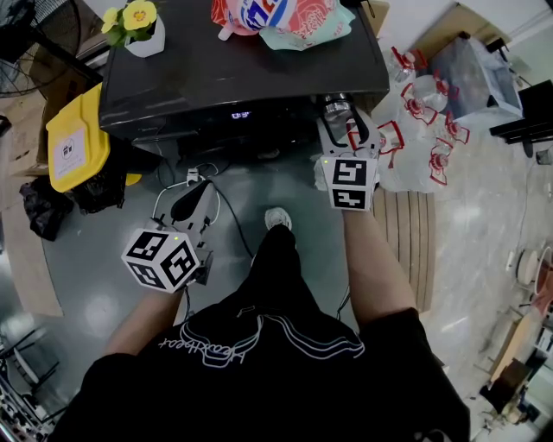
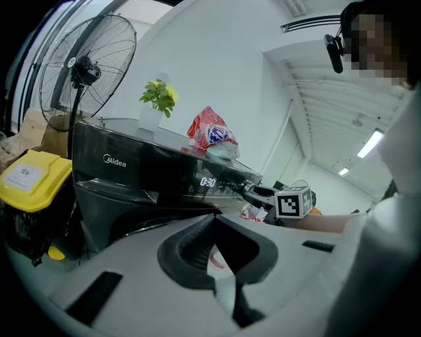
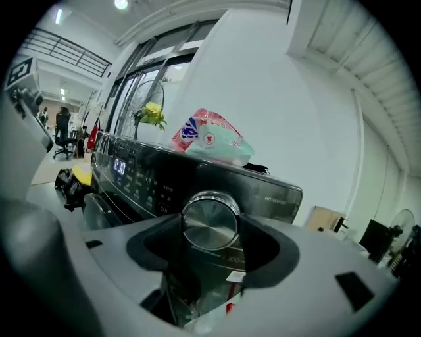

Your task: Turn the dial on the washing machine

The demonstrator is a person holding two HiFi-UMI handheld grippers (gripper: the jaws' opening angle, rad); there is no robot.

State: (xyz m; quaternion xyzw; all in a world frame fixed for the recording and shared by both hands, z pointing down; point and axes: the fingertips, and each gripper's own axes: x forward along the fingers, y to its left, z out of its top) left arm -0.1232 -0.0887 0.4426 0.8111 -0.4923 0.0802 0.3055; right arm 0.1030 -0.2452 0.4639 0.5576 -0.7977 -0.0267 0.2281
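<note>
The black front-loading washing machine stands ahead of me, its lit display left of the round silver dial. My right gripper is at the right end of the control panel, its two dark pads on either side of the dial and shut on it. From above, the right gripper covers most of the dial. My left gripper hangs lower, away from the machine front and over the floor. Its tips meet with nothing between them.
On the machine's top sit a potted yellow flower and a red-and-white detergent bag. A yellow bin stands left of the machine, and a fan beyond it. Clear plastic bottles are piled at the right.
</note>
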